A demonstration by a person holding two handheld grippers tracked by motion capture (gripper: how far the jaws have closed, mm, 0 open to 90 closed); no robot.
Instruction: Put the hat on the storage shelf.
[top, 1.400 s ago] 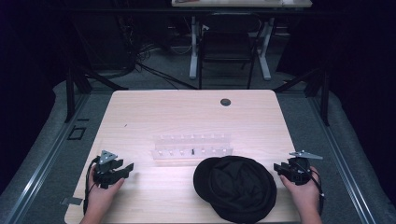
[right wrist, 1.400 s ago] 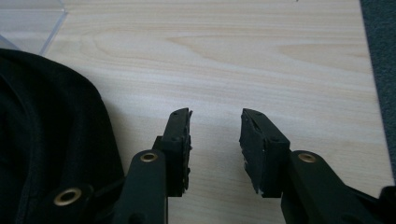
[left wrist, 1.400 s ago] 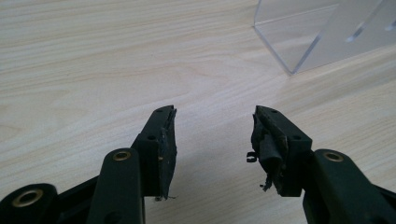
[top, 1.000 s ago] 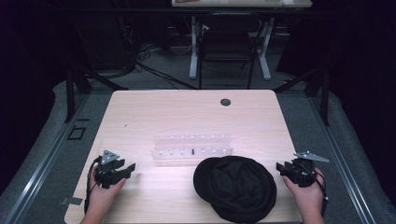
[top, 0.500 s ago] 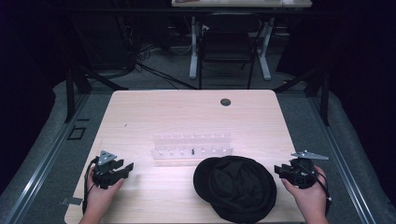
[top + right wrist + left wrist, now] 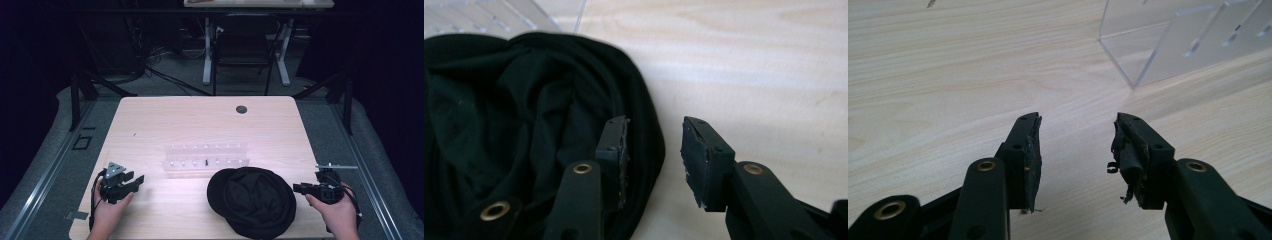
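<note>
Black cap (image 6: 257,200) lying near the front edge of the bench (image 6: 200,125), right of centre, touching or just short of the clear rack (image 6: 206,160) behind it. Rack standing mid-bench, small holes along its tiers, one dark pin visible in the lower row.

Right claw (image 6: 299,188) held in the right hand (image 6: 334,210) just beside the cap's right rim, pointing left at it. Jaws apart, just been opening, nothing pinched. In the right gripper view (image 6: 651,150): left jaw over the cap's (image 6: 524,125) rim fabric, right jaw over bare wood, cap edge under the gap; pads not pressing on it. Contact between left jaw and fabric not resolvable. Corner of rack (image 6: 499,15) at top left, behind the cap.

Left claw (image 6: 136,181) in the left hand (image 6: 107,210) at the bench's front left, well apart from the cap, aimed right toward the rack's near end. Jaws fairly wide, empty. In the left gripper view (image 6: 1075,145): only wood grain between the jaws, rack's (image 6: 1188,40) end corner ahead at upper right, not touched. Pad lining on both jaws frayed at the edges.

Round dark grommet (image 6: 241,109) at the bench's far side. Chair (image 6: 245,50) and another desk's legs beyond, dim.
</note>
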